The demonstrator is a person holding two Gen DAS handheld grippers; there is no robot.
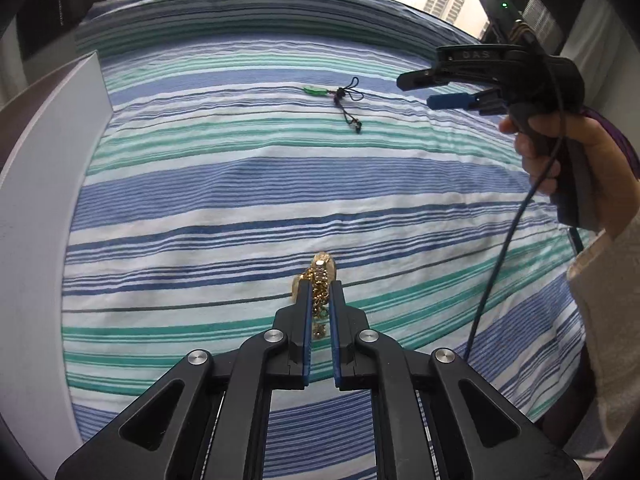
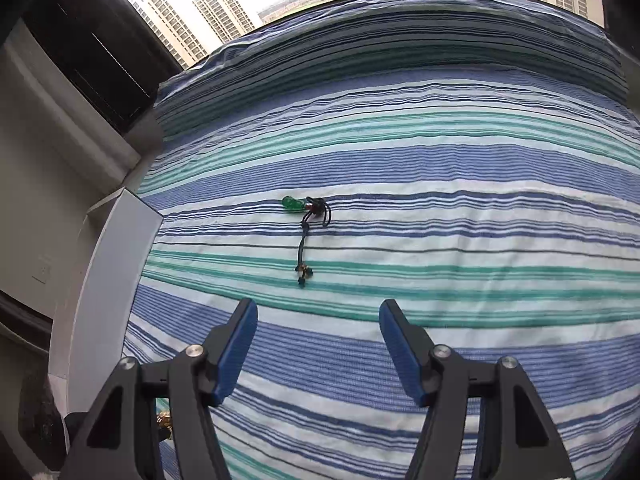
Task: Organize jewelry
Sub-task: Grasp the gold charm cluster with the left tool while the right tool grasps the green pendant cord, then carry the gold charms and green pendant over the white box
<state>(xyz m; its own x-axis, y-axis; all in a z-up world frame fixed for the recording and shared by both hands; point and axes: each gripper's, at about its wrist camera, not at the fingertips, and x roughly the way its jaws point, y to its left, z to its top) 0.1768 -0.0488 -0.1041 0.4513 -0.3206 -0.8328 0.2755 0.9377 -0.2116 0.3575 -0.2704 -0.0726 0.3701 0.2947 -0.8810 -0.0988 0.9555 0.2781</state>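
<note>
Two grippers, left gripper (image 1: 320,286) pinching gold chain (image 1: 318,280), right gripper (image 2: 318,308) spread before green pendant cord (image 2: 304,220)

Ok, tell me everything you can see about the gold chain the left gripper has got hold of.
The gold chain is a bunched tangle of shiny metal-looking links, with a rounded golden piece at its far end. It is pinched between the blue pads of the left hand-held gripper, whose jaws are shut on it. Part pokes out beyond the fingertips, part hangs between the fingers. Below it lies the striped bedsheet; whether it touches the sheet is unclear.
</note>
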